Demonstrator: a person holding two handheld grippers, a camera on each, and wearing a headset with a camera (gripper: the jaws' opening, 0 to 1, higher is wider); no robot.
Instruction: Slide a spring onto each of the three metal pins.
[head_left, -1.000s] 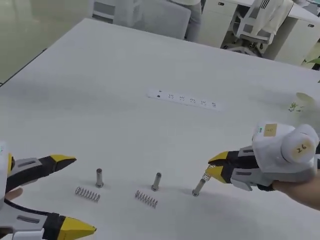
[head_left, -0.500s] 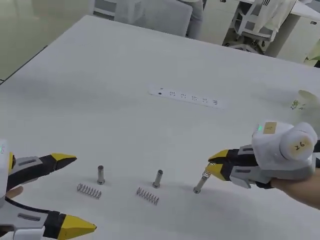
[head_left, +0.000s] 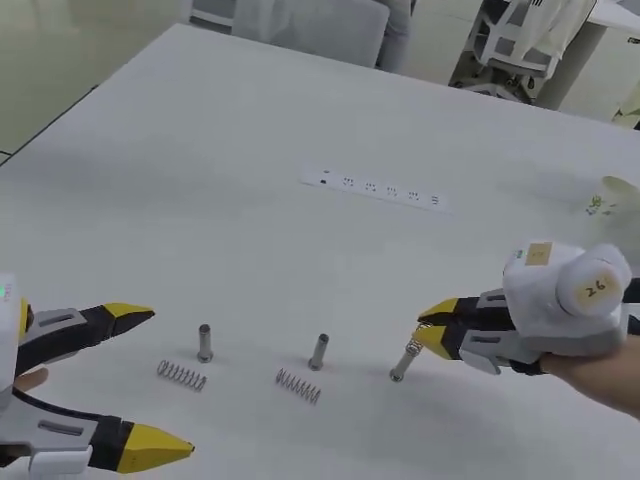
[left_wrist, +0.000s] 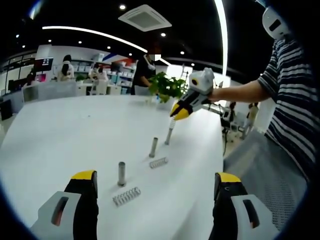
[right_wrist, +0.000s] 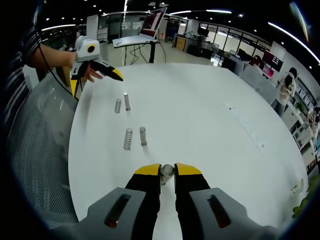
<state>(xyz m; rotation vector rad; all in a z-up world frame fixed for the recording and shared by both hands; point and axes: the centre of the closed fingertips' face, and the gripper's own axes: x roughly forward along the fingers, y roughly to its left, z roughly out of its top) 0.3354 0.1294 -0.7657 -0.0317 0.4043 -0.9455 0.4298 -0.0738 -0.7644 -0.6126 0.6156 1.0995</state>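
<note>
Head view: your right gripper (head_left: 428, 332) carries a round sticker (head_left: 596, 287) that reads "26". The tan label (head_left: 538, 254) beside it and the cup's (head_left: 610, 195) green print are illegible.

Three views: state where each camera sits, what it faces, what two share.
Head view: on the headset, looking down at the table; left gripper and right gripper show.
Left gripper view: on the left gripper, facing the pins; open jaws, striped sleeve.
Right gripper view: on the right gripper, facing the left gripper; jaws shut on a spring.
Shared: all show two loose springs.
</note>
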